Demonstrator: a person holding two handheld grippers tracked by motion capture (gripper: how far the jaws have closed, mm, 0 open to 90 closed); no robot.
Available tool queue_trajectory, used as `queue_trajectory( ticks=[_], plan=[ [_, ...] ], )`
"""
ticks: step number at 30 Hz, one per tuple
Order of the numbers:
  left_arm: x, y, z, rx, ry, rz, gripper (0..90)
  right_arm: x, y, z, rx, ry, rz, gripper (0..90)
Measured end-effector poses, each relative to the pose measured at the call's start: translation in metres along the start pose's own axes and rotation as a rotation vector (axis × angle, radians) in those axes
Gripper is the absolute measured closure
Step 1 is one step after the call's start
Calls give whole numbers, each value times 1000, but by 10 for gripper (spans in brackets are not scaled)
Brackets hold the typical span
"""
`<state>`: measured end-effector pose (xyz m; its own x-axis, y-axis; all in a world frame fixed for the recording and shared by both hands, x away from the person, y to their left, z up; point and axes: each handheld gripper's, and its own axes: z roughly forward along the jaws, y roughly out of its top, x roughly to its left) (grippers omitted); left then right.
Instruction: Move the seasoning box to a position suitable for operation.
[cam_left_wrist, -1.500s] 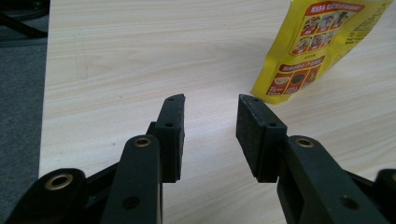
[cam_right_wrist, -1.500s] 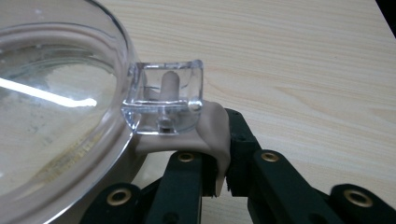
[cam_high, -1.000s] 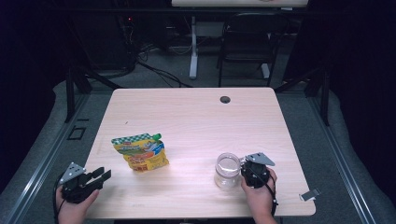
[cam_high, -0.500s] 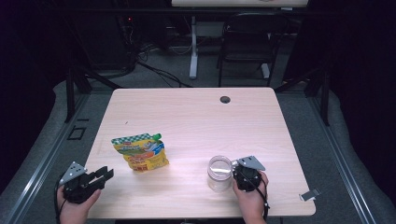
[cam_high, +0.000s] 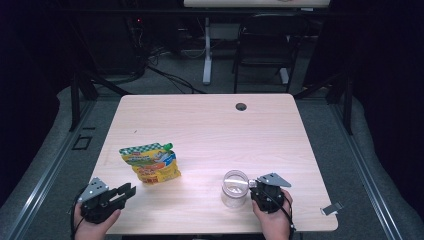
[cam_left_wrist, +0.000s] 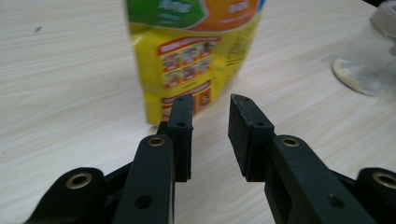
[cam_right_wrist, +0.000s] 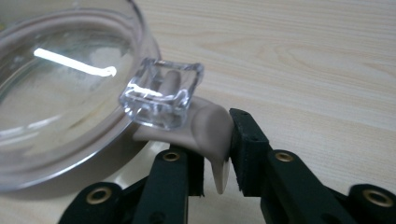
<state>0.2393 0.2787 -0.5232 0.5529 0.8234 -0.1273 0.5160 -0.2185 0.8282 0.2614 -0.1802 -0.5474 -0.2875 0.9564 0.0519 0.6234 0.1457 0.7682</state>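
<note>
High view looks down on a pale wooden bench (cam_high: 210, 125) with a dark round grommet (cam_high: 241, 106) near its far edge. A yellow pouch (cam_high: 150, 163) with a green cap stands at the left, its cap at the right end of its top edge. The left gripper (cam_high: 127, 190), at the near left corner, points at the pouch; its jaws have just been closing, yet stand apart with nothing between them. A clear glass jar (cam_high: 235, 187) stands upright, mouth up, at the near right. The right gripper (cam_right_wrist: 215, 154) holds the jar's beige latch tab (cam_right_wrist: 205, 128) between its jaws, which have just been opening; whether the pads press it I cannot tell.
</note>
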Motion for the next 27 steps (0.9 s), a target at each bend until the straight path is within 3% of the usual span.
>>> queue_trajectory(
  ticks=[7,13,18,22,27],
  plan=[
    [-19,6,9,2,-43,54,707,2,-7,-14,15,44,-76,717],
    [-24,11,17,13,-66,78,733,3,-10,-30,-31,53,-100,684],
    [-29,17,24,13,-83,98,761,0,-15,-43,-63,57,-87,709],
    [-31,19,29,19,-103,108,802,-4,-17,-46,-66,73,-81,795],
    [-36,20,34,31,-117,130,848,-5,-18,-48,-63,87,-80,820]
  ],
)
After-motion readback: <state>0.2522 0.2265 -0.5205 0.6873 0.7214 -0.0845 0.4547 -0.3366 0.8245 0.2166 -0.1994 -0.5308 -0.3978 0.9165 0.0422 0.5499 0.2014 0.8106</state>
